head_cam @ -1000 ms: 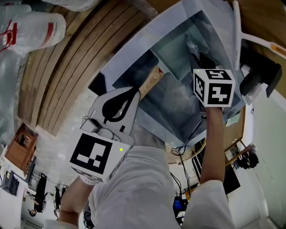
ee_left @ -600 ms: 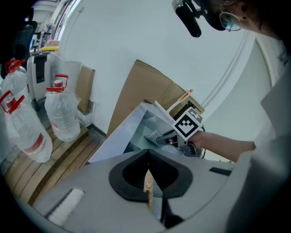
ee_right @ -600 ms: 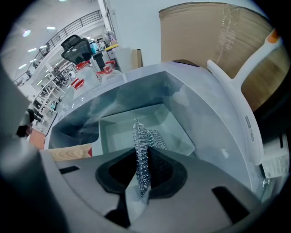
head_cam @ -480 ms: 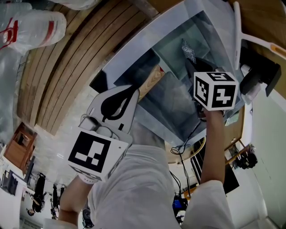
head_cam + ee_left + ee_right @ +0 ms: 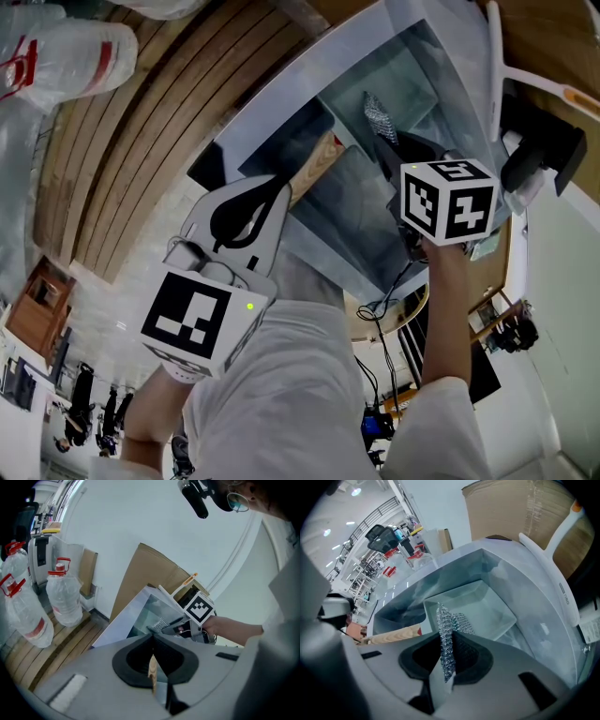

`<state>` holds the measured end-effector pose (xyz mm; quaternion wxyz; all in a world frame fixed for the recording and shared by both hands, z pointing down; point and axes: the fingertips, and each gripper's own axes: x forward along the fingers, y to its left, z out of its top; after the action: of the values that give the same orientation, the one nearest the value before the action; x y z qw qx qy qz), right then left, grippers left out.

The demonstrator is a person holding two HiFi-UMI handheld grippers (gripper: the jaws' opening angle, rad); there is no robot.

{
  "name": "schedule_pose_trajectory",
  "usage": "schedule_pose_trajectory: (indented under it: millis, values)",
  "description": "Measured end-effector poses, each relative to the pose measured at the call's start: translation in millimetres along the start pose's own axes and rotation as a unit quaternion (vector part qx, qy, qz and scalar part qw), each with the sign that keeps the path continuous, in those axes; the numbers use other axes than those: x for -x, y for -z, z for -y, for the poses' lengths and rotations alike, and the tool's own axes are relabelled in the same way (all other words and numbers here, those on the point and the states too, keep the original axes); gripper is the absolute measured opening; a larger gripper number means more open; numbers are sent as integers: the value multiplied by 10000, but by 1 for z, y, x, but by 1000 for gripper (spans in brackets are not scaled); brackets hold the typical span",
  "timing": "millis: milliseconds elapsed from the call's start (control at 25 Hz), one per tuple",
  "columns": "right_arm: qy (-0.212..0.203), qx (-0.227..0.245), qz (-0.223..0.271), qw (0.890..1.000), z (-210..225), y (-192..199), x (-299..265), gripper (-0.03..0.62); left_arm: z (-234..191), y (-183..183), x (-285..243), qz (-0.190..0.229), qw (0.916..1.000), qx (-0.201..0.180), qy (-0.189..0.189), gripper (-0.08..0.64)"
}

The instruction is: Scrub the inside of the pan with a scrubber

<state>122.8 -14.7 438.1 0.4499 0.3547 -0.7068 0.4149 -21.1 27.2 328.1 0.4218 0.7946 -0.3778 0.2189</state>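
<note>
A square pale pan lies in a steel sink. Its wooden handle is clamped in my left gripper, which is shut on it. My right gripper is shut on a steel-wool scrubber. The scrubber sticks out past the jaws over the pan's inside. Whether it touches the pan's floor cannot be seen.
Plastic water bottles stand on wooden slats left of the sink. A cardboard sheet leans behind it. A white curved handle rises at the sink's right rim.
My right gripper has carried the scrubber leftward across the pan, toward the handle side. The left gripper has stayed almost still on the handle.
</note>
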Motion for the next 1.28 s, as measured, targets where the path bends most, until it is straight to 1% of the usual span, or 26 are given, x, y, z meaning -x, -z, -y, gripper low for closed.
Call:
schedule_pose_trajectory:
  millis: [320, 520, 640, 800, 880, 1040, 1200, 1280]
  values:
    - [-343, -115, -16, 9993, -13, 2, 11, 55, -2, -3, 4, 74, 10000, 21, -34, 5]
    - [-538, -47, -114, 9985, -17, 2, 18, 55, -2, -7, 5, 130, 9999, 47, -46, 5]
    - [-650, -81, -146, 9977, -18, 0, 21, 55, -3, -8, 6, 140, 9999, 68, -61, 5]
    - [-901, -140, -208, 9956, -22, 0, 24, 55, -4, -10, 7, 175, 9998, 78, -61, 5]
    - [-950, -140, -226, 9951, -22, 1, 25, 55, -3, -9, 7, 183, 9998, 75, -55, 5]
    - [-926, 64, -239, 9954, -21, -2, 25, 57, -3, -9, 7, 157, 9998, 79, -58, 5]
    - [-834, 494, -301, 9948, -24, -5, 20, 58, -2, -8, 6, 162, 9998, 70, -53, 5]
    - [-890, 714, -336, 9929, -30, -8, 18, 58, -1, -8, 6, 155, 9998, 95, -49, 5]
